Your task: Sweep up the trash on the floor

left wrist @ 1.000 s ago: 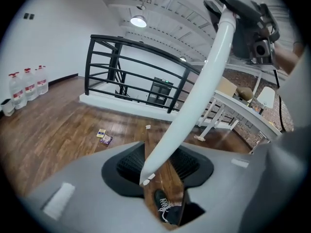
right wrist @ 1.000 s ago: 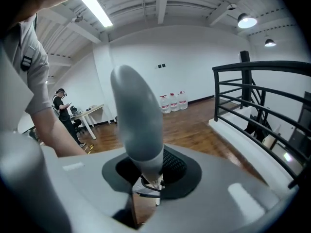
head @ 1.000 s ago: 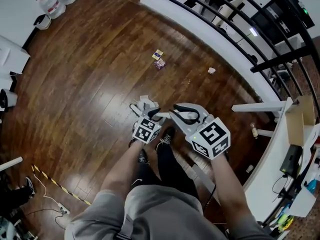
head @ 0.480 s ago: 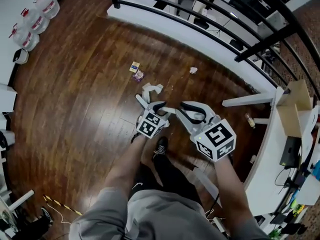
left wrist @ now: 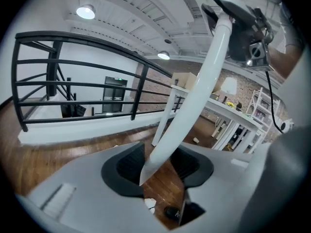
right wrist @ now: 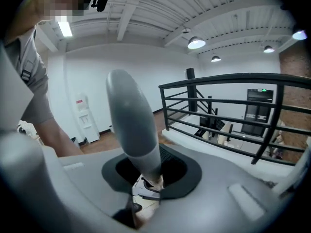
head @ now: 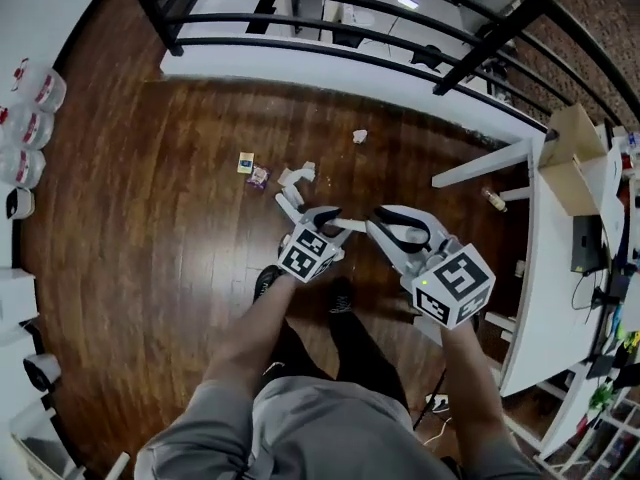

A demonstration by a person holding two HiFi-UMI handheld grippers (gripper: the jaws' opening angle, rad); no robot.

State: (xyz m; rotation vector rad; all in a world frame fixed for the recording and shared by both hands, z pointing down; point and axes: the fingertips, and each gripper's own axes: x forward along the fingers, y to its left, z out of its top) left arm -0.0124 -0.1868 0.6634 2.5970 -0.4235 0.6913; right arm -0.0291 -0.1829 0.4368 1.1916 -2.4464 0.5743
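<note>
I hold one broom with both grippers. Its white shaft (head: 350, 226) runs level between them. My left gripper (head: 300, 230) is shut on that shaft (left wrist: 194, 96), which rises up and right towards the right gripper. The right gripper (head: 392, 230) is shut on the grey grip end (right wrist: 133, 130). The broom's white lower end (head: 292, 190) reaches the floor ahead of the left gripper. On the wood floor lie a yellow card (head: 245, 162), a purple wrapper (head: 258, 177) and a crumpled white scrap (head: 360, 136).
A black railing (head: 330, 18) on a white ledge closes off the far side. A white desk (head: 555, 268) with a cardboard box (head: 572, 158) stands at the right. Water jugs (head: 28, 108) line the left wall. My shoes (head: 266, 280) are below the grippers.
Both grippers and the broom have moved forward together as the person stepped. The card and wrapper now lie just left of the broom's end. The jaws look unchanged.
</note>
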